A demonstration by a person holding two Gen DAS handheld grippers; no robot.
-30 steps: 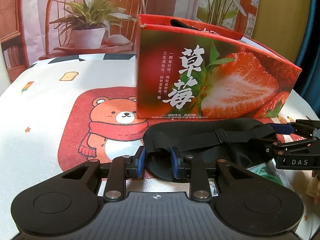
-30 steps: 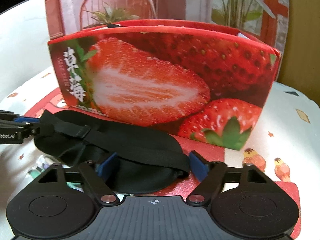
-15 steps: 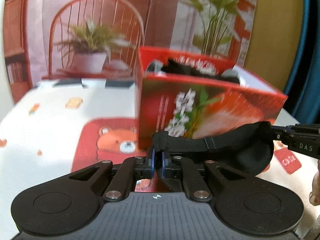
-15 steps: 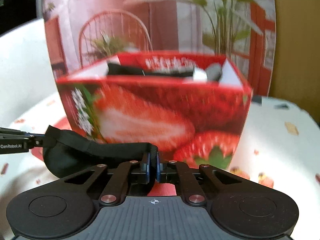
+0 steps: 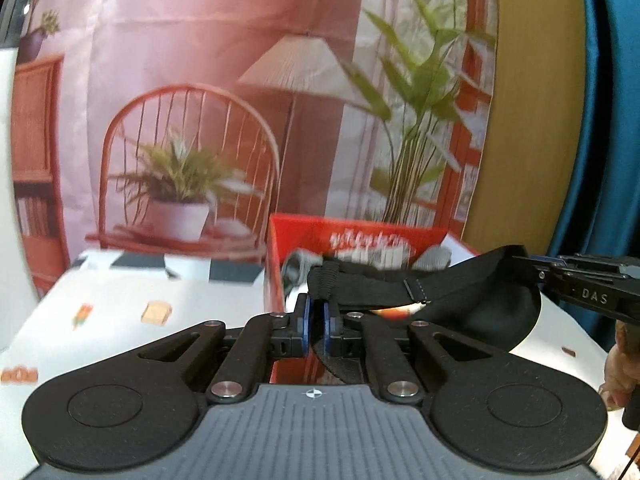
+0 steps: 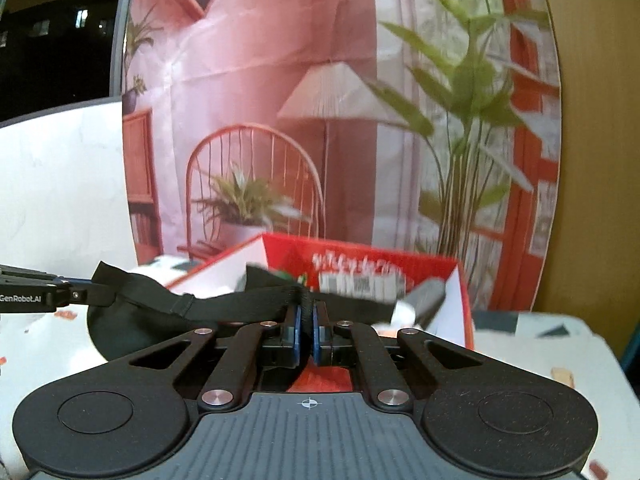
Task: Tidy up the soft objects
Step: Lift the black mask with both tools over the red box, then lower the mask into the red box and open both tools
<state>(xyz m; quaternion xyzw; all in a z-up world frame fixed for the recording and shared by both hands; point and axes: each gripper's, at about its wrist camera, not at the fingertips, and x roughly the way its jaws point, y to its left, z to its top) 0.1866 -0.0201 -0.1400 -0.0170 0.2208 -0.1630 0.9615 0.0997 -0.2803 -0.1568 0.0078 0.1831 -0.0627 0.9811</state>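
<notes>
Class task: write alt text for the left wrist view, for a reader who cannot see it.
The left tongs are shut on one end of a black eye mask, the right tongs hold the other. The mask hangs stretched before an open red box.

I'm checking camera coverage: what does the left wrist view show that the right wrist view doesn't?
Only the left wrist view: a blue curtain and the person's hand. Only the right wrist view: a dark window at upper left. Both: the black eye mask pinched between the left gripper and right gripper, above the open red strawberry box.
</notes>
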